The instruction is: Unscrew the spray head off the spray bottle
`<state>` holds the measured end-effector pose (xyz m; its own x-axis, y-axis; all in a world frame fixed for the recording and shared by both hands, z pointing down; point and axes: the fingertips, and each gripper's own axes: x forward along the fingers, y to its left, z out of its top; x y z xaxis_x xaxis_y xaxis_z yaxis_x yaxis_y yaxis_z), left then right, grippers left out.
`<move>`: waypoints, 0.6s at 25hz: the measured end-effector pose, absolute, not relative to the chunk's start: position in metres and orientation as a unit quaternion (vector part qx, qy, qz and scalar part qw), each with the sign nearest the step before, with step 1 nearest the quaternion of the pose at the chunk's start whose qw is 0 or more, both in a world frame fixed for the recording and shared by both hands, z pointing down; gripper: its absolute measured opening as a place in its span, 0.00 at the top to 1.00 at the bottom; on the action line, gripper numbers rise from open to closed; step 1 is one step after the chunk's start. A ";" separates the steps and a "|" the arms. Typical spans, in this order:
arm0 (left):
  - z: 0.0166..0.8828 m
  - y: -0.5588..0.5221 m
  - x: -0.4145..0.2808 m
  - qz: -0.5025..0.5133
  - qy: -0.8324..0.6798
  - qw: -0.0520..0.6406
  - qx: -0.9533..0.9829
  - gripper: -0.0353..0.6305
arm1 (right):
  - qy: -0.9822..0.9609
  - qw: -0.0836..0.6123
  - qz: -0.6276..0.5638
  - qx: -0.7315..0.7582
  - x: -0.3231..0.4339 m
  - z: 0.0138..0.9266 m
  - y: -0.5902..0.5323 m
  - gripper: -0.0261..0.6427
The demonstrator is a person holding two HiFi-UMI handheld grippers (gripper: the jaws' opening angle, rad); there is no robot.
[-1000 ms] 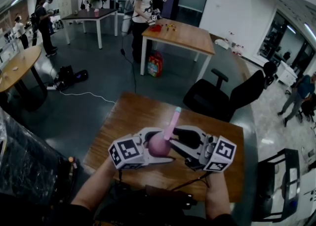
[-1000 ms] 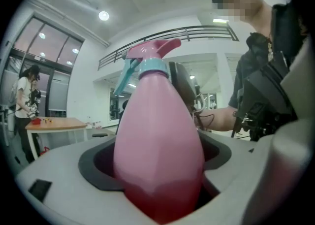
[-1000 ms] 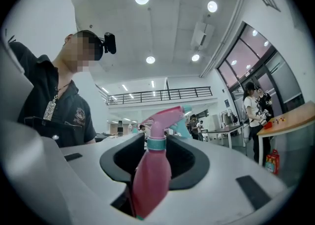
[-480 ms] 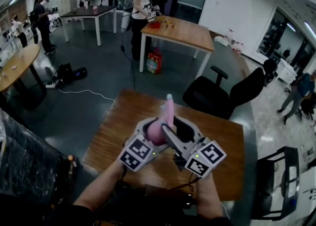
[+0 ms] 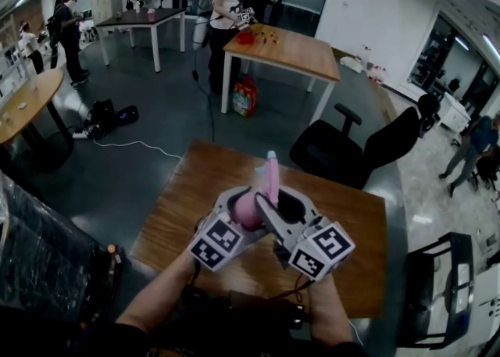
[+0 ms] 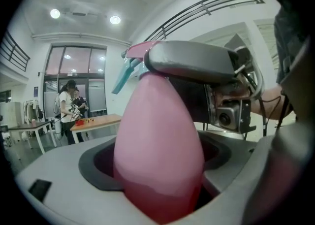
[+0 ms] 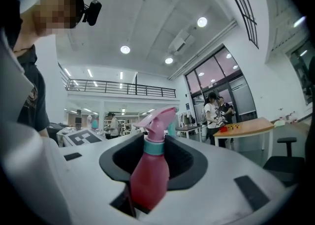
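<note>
Nothing unscrewed yet — the spray head [image 7: 156, 119] sits tight on the pink spray bottle [image 6: 160, 140] above the table [image 5: 195, 183], left claw [image 5: 238, 208] clamping its belly, right claw [image 5: 273, 205] just closing at its neck.

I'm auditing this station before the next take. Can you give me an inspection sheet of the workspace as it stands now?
Surface: wooden table, bare around the grippers.
Job's things: pink spray bottle held in both grippers, spray head still on.
Clutter: nothing seen.
Grippers: left gripper shut on the bottle's body; right gripper jaws have just been closing, the bottle is between them, and the pads seem to be against it near the neck.
Cables: dark cable below the grippers; white cable on the floor.
Surroundings: office chair; far table with people beside it.
</note>
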<state>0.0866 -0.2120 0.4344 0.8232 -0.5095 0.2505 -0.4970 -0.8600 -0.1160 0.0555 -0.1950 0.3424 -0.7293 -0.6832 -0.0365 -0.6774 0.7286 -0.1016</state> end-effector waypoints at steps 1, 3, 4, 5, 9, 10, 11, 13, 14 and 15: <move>0.434 -0.209 0.087 -0.136 0.252 0.023 -0.958 0.29 | 0.933 0.033 -0.041 -0.355 0.055 0.342 -0.193 0.75; 0.432 -0.203 0.089 -0.132 0.225 0.024 -0.965 0.29 | 0.942 0.031 -0.043 -0.332 0.056 0.341 -0.189 0.75; 0.431 -0.200 0.090 -0.130 0.212 0.024 -0.968 0.29 | 0.945 0.030 -0.045 -0.321 0.057 0.340 -0.187 0.75; 0.430 -0.197 0.092 -0.128 0.201 0.024 -0.971 0.29 | 0.949 0.031 -0.048 -0.311 0.057 0.339 -0.185 0.75; 0.427 -0.187 0.095 -0.119 0.161 0.019 -0.980 0.29 | 0.958 0.039 -0.059 -0.276 0.059 0.337 -0.179 0.75; 0.426 -0.184 0.095 -0.117 0.151 0.019 -0.981 0.29 | 0.961 0.040 -0.059 -0.268 0.058 0.336 -0.177 0.75; 0.426 -0.181 0.095 -0.116 0.141 0.019 -0.983 0.29 | 0.963 0.040 -0.057 -0.260 0.058 0.336 -0.175 0.75; 0.424 -0.176 0.095 -0.113 0.121 0.019 -0.986 0.29 | 0.967 0.040 -0.054 -0.244 0.057 0.335 -0.171 0.75; 0.424 -0.173 0.096 -0.111 0.113 0.019 -0.987 0.29 | 0.969 0.040 -0.053 -0.238 0.057 0.334 -0.168 0.75; 0.423 -0.170 0.096 -0.110 0.106 0.019 -0.988 0.29 | 0.971 0.040 -0.052 -0.232 0.058 0.334 -0.166 0.75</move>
